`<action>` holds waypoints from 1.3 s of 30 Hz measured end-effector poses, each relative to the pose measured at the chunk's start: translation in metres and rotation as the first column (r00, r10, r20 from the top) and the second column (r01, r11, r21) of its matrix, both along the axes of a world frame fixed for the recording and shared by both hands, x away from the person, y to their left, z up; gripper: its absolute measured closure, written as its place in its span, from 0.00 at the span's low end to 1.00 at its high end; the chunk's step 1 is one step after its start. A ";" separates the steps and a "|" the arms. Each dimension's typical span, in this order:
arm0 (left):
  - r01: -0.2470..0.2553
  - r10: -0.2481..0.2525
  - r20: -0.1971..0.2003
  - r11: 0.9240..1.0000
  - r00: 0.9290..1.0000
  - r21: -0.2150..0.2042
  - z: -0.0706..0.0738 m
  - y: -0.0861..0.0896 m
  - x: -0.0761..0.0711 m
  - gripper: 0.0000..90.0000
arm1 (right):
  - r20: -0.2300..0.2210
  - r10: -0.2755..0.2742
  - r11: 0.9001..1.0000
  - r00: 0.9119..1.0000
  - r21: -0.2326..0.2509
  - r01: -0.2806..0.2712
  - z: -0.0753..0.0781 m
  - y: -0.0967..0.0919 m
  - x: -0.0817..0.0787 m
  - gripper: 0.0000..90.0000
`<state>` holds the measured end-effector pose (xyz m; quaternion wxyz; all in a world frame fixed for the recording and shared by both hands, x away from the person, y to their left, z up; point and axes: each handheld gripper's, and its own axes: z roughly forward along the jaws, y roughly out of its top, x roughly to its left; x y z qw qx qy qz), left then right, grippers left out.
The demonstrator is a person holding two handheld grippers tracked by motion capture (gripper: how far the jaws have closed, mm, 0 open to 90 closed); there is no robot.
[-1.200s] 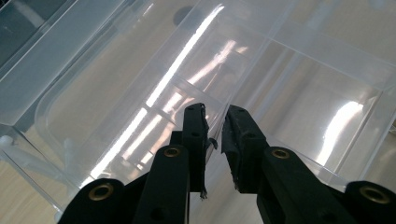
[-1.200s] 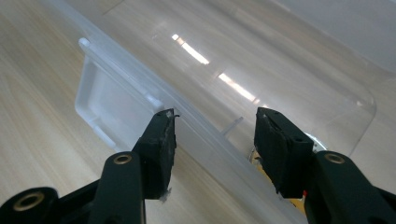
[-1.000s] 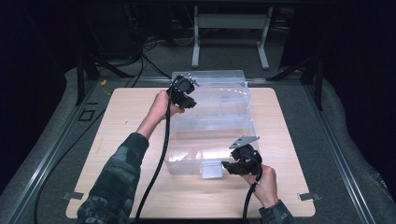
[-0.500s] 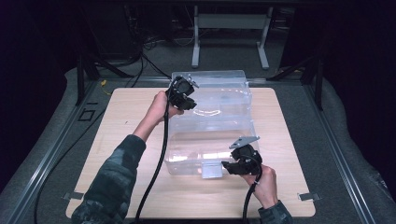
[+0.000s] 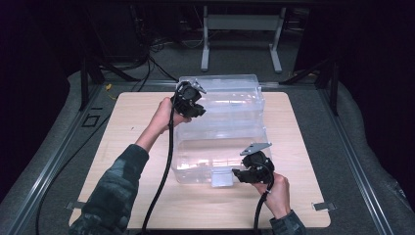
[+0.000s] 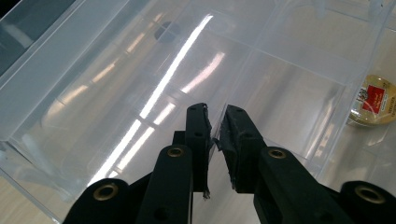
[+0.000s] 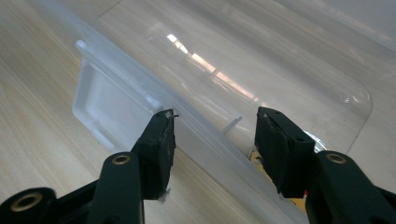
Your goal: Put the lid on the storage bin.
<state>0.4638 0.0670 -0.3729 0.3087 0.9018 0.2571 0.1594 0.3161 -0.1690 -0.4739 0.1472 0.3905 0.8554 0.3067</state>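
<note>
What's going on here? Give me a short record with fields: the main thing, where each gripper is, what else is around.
main thing: clear plastic box on a wooden table
left gripper: shut, at the box's far left part
right gripper: jaws part-way apart astride the near rim, beside the white latch; grip unclear
inside box: small round tin with red label

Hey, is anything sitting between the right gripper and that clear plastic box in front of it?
Nothing visible does. The right gripper is right at the near rim of the clear plastic box, its jaws standing apart on either side of that rim beside the white latch. Whether the pads press on it is unclear.
</note>
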 end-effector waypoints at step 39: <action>0.044 -0.043 0.053 0.999 0.998 -0.022 0.001 0.016 -0.040 0.90 | 0.010 -0.012 1.000 1.000 -0.002 0.012 -0.001 0.010 0.017 0.53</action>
